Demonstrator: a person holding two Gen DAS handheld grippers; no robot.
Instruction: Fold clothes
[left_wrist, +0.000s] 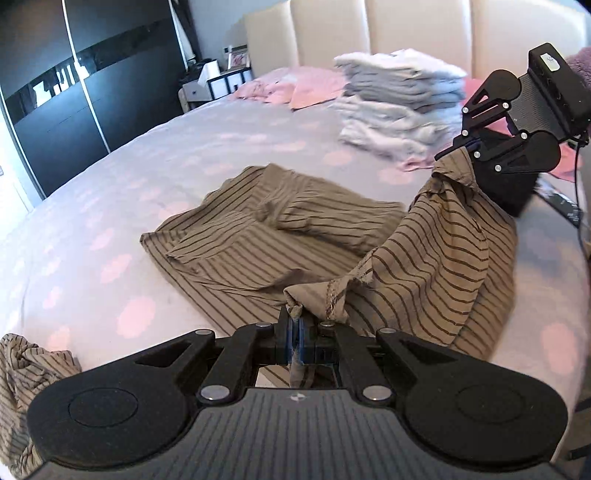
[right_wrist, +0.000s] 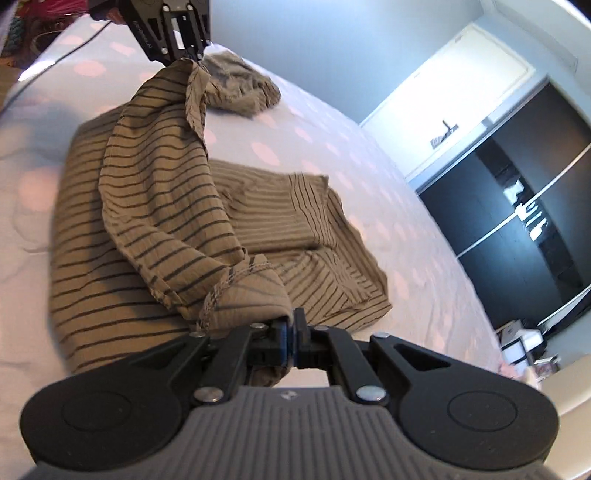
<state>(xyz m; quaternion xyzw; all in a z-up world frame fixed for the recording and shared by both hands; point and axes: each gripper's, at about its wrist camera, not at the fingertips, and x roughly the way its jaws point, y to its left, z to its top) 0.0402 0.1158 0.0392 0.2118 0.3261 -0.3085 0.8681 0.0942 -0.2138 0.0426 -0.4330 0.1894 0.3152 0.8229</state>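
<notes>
**foldnoob:** What's being held here? The striped shirt (left_wrist: 258, 240) is spread on the bed (left_wrist: 110, 184), and one edge of it is lifted off between the two grippers.

**laundry_lurker:** Yep. The left gripper (left_wrist: 295, 325) has its jaws pressed together on a bunched bit of hem right at the tips. The right gripper (right_wrist: 291, 325) is clamped the same way on the other end of that edge. The rest of the shirt is lying flat just beyond both sets of jaws, sleeves already tucked in over the body.

**foldnoob:** So how should this fold be done well?

**laundry_lurker:** Looks like the lifted edge is meant to be carried over the flat part. The edge should be kept taut between the jaws so no sag is dragged along, and both ends should be moved level and laid down squarely. The stack of folded clothes (left_wrist: 399, 99) sits well beyond the jaws, so nothing gets bumped.
</notes>
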